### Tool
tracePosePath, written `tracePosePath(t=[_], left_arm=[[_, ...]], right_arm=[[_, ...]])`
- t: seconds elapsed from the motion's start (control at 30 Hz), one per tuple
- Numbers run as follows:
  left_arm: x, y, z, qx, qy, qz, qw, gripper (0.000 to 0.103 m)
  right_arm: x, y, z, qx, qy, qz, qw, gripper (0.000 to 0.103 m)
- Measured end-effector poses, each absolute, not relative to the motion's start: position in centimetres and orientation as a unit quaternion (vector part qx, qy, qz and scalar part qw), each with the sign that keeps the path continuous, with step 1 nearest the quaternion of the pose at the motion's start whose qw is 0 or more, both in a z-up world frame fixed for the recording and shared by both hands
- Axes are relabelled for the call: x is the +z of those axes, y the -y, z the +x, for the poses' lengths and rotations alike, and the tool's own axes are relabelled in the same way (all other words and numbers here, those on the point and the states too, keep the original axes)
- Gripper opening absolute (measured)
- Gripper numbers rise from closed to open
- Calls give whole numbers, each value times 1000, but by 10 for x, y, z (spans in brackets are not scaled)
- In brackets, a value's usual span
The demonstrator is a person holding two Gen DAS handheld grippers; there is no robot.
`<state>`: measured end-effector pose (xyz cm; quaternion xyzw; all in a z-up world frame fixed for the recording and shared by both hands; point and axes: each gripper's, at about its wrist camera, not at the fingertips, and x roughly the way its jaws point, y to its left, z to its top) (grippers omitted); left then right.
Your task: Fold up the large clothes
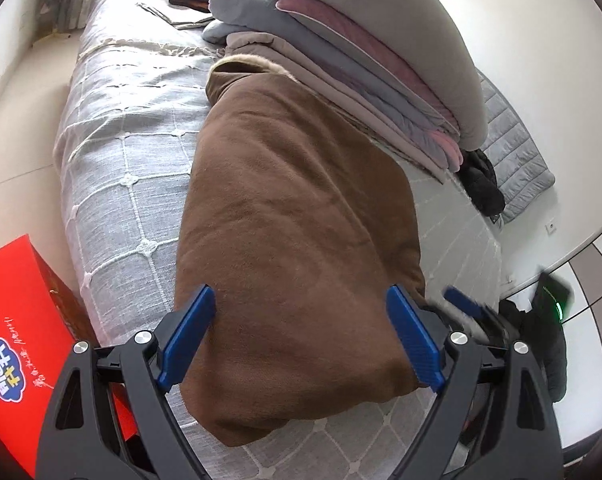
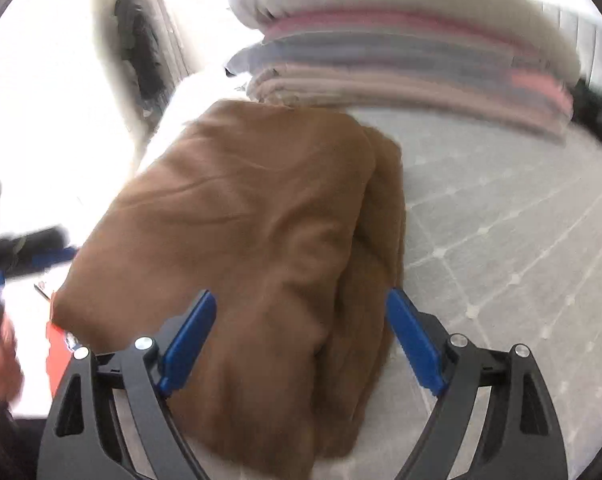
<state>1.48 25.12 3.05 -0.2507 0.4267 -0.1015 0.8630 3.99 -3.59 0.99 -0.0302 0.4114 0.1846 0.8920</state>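
Observation:
A large brown fleece garment (image 1: 297,216) lies folded into a long thick bundle on the bed, its pale furry collar at the far end. My left gripper (image 1: 301,294) hangs open over the near end; its blue pads (image 1: 189,340) pinch nothing. Just to its right, a blurred blue finger of my right gripper (image 1: 463,300) shows. In the right wrist view, the brown garment (image 2: 261,240) fills the middle with a fold ridge along its right side. My right gripper (image 2: 301,296) stands open above it, holding nothing. The left gripper (image 2: 49,256) is a blur at the left edge.
The bed has a grey bedspread (image 1: 129,168) with a white grid. A tall stack of folded blankets (image 1: 361,64) lies along the far side, close to the garment. A red box (image 1: 17,320) stands on the floor at the left. Dark clothes (image 1: 481,184) lie by the wall.

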Motion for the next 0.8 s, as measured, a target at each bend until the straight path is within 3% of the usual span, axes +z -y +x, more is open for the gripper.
tracePosePath(t=[0.07, 0.1, 0.13, 0.17, 0.37, 0.47, 0.53, 0.67, 0.8], left_arm=[[30, -250, 15, -104, -427, -250, 863, 84], [30, -248, 16, -105, -427, -247, 863, 84], [29, -245, 15, -104, -427, -243, 865, 84], [28, -243, 15, -99, -428, -234, 867, 84], [26, -231, 12, -58, -430, -157, 887, 84], [19, -223, 16, -60, -450, -138, 880, 85], [14, -217, 16, -49, -457, -110, 881, 90], [18, -209, 9, -37, -447, -73, 891, 90], [44, -214, -15, -8, -396, -76, 915, 90]], right_arm=[[-28, 32, 39, 177, -462, -67, 867, 84], [-51, 40, 46, 191, -495, -34, 847, 85], [-56, 46, 49, 187, -506, -11, 842, 94], [-56, 53, 53, 186, -517, 13, 835, 94], [-8, 59, 5, 142, -429, -37, 891, 94], [-55, 68, 10, 157, -498, -6, 853, 95], [-58, 77, 15, 160, -518, 36, 839, 96], [-28, 71, -6, 139, -491, -8, 860, 96], [19, 80, -43, 130, -405, 9, 905, 96]])
